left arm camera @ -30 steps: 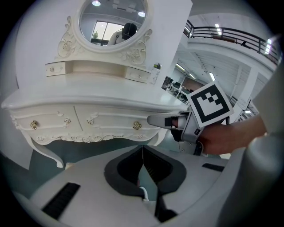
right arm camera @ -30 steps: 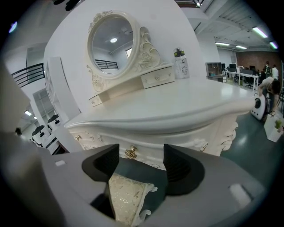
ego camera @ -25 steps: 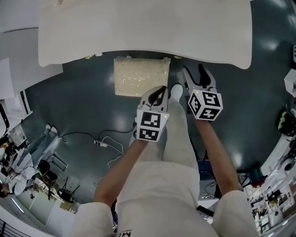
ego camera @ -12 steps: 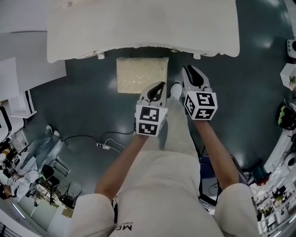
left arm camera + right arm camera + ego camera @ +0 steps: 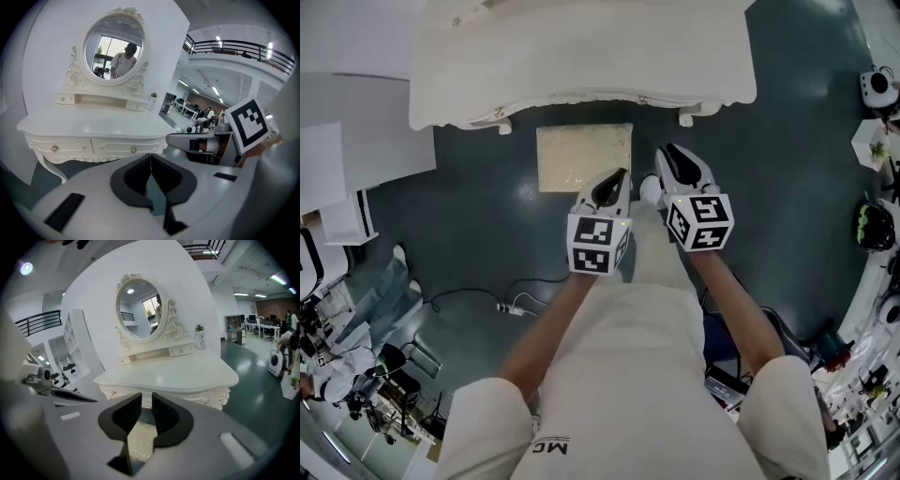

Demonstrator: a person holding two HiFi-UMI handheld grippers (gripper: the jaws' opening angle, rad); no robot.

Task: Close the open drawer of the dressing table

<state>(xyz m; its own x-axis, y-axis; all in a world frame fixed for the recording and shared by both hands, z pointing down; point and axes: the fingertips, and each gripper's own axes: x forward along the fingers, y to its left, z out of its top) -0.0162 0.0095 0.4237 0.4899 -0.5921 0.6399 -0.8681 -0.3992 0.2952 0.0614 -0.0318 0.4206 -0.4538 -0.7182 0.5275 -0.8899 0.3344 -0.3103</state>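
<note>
The white dressing table point(image 5: 581, 56) stands at the top of the head view, and no drawer juts from its front edge. In the left gripper view its two drawer fronts point(image 5: 119, 148) look flush with the front, under the oval mirror point(image 5: 114, 47). My left gripper point(image 5: 617, 176) hangs in the air short of the table, its jaws shut with nothing between them point(image 5: 151, 158). Beside it, the right gripper point(image 5: 675, 153) is also raised. The right gripper's point(image 5: 146, 401) jaws are closing; a narrow gap remains and nothing is in it.
A beige cushioned stool point(image 5: 584, 157) stands on the dark floor in front of the table, just beyond both grippers. A small bottle point(image 5: 200, 336) stands on the tabletop's right. Cables point(image 5: 511, 305) lie on the floor at the left. White shelving point(image 5: 342, 178) stands at the left.
Both grippers have risen and drawn back from the table's front. The right gripper's jaws went from wide apart to nearly together. The left jaws stayed shut.
</note>
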